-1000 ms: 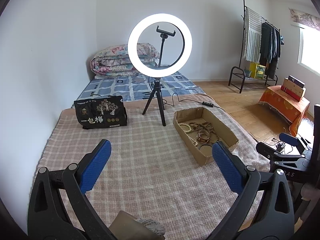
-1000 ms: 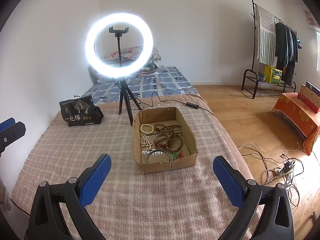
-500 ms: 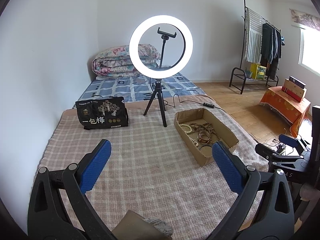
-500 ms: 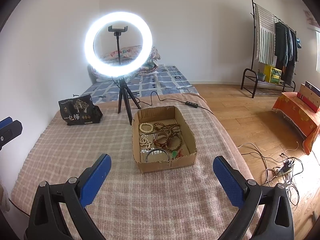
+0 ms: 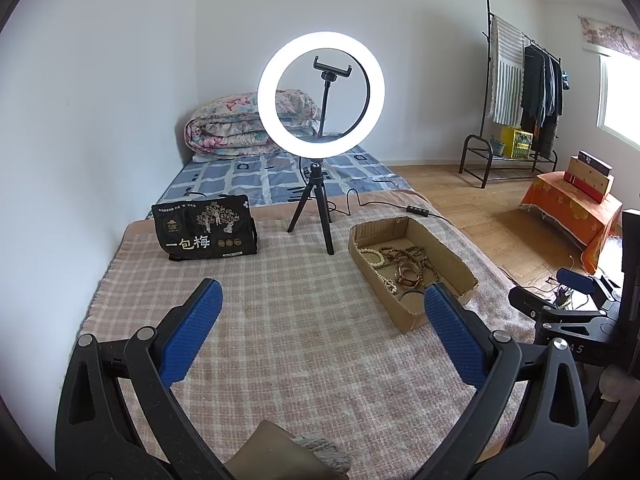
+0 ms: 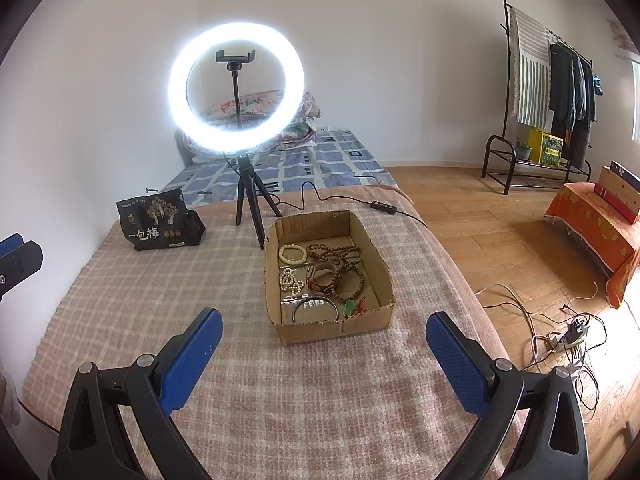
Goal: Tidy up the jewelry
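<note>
- Both grippers, left gripper and right gripper, hang spread wide and hold nothing, above the checked blanket
- Further out we note the cardboard box; all jewelry we see lies inside, bracelets and bead strings mingled
- Progress: fits either gathered already or awaiting sorting; we cannot tell
- Farthest: ring light

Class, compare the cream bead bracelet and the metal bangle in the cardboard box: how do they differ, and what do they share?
The cream bead bracelet is a string of pale round beads; the metal bangle is one smooth grey hoop. The bracelet lies toward the far end of the cardboard box, the bangle against its near wall. The bangle's ring looks wider. Both lie flat in the box, untouched, since the left gripper and right gripper are open and empty.
</note>
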Tool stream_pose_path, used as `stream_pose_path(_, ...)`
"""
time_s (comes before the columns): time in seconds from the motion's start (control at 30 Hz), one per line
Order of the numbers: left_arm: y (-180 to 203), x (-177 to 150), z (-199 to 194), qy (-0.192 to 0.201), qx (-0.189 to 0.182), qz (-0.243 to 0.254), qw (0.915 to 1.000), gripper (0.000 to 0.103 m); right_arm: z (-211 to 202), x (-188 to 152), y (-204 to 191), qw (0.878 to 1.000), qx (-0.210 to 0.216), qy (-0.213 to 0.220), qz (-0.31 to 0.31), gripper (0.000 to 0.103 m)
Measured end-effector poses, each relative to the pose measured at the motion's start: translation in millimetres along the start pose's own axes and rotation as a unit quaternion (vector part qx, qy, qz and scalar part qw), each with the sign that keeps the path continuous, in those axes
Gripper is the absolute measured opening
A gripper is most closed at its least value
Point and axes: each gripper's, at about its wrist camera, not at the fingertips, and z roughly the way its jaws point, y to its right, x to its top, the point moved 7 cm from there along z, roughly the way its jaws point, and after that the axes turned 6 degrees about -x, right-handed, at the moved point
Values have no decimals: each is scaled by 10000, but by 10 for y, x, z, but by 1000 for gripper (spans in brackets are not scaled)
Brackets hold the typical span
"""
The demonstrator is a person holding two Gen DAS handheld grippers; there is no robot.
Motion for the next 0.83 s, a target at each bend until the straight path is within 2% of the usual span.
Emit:
stream_pose_path(0.5,-18,2,-4,13,32,10,10000,103,6,-16,-35,10000,21,-54,-3,103)
stream_pose_path(0.83,-112,19,-4,84,187,82,9998,103,15,-17,-65,10000,28,-87,-3,103)
